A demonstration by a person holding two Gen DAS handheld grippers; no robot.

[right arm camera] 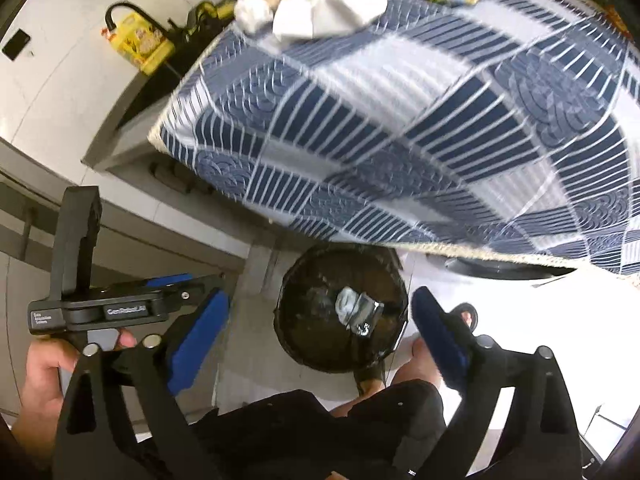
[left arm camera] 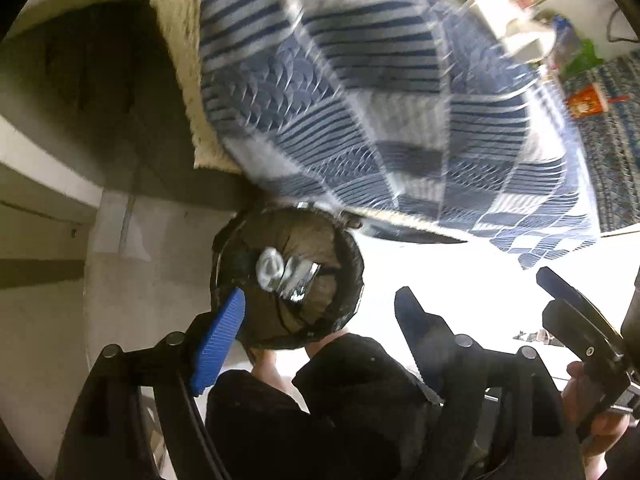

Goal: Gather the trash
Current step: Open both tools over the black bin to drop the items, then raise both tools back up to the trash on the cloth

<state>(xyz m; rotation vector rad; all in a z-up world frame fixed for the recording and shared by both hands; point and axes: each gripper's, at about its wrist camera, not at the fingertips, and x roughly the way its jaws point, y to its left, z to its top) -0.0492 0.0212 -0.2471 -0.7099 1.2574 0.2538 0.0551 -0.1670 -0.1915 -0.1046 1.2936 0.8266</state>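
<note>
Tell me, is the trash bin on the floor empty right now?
No, the bin already holds trash: a crumpled silvery wrapper and a pale wad lie at its bottom in the right wrist view.

The left tongs (left arm camera: 320, 322) point steeply downward with both blue-padded fingers (left arm camera: 218, 340) spread wide and nothing between them, and the person's dark-clothed legs show below the fingers. The right tongs (right arm camera: 320, 330) are likewise tipped down, their fingers (right arm camera: 440, 338) far apart and bare. In the right wrist view the left hand (right arm camera: 44, 376) is wrapped around its black handle at lower left; in the left wrist view the right hand (left arm camera: 592, 408) grips its handle at lower right
</note>
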